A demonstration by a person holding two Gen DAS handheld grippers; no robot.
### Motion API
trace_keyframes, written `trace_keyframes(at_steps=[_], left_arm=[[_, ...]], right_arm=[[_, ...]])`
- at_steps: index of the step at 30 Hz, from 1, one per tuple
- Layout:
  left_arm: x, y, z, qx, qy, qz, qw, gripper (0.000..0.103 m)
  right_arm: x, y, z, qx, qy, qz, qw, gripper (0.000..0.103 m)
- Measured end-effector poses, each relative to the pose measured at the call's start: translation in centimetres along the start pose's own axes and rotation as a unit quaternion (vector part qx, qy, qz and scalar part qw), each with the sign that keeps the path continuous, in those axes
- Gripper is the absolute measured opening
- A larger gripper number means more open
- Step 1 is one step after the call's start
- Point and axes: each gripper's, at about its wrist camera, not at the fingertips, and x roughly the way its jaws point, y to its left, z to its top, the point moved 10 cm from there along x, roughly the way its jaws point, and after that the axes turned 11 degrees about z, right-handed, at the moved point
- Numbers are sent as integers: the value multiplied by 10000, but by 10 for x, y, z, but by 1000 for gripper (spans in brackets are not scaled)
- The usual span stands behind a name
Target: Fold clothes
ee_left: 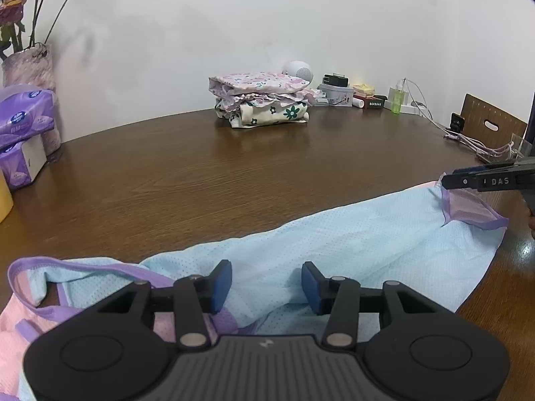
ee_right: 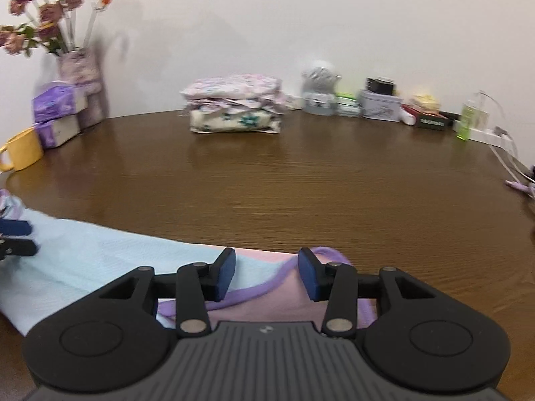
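A light blue mesh garment (ee_left: 334, 240) with pink panels and purple trim lies spread along the near edge of the brown table (ee_left: 200, 173). My left gripper (ee_left: 266, 285) hovers over its blue part, jaws apart, with nothing pinched between the pads. At the right edge of that view, my right gripper (ee_left: 481, 177) is side-on at the garment's purple-hemmed end. In the right wrist view my right gripper (ee_right: 266, 274) stands open over the pink part of the garment (ee_right: 100, 257), a purple hem running under the gap. My left gripper (ee_right: 16, 237) shows at the far left.
A stack of folded floral clothes (ee_left: 260, 100) sits at the back by the wall. A vase of flowers (ee_left: 30, 67), purple tissue packs (ee_left: 23, 120) and a yellow mug (ee_right: 23, 148) stand at the left. Small boxes, a green bottle (ee_left: 397, 100) and cables (ee_left: 468, 137) line the right.
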Motion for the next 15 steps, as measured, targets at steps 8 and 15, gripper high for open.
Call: trace_keyframes(at_steps=[8,15], left_arm=[[-5,8,9,-312,-204,148,9992,44],[-4,3,5,-189,-130,174,9996,43]], right_arm=[[20,-22,1,676,121,311,9972,6],[21,-37,7,1052,-81,471,9933,4]])
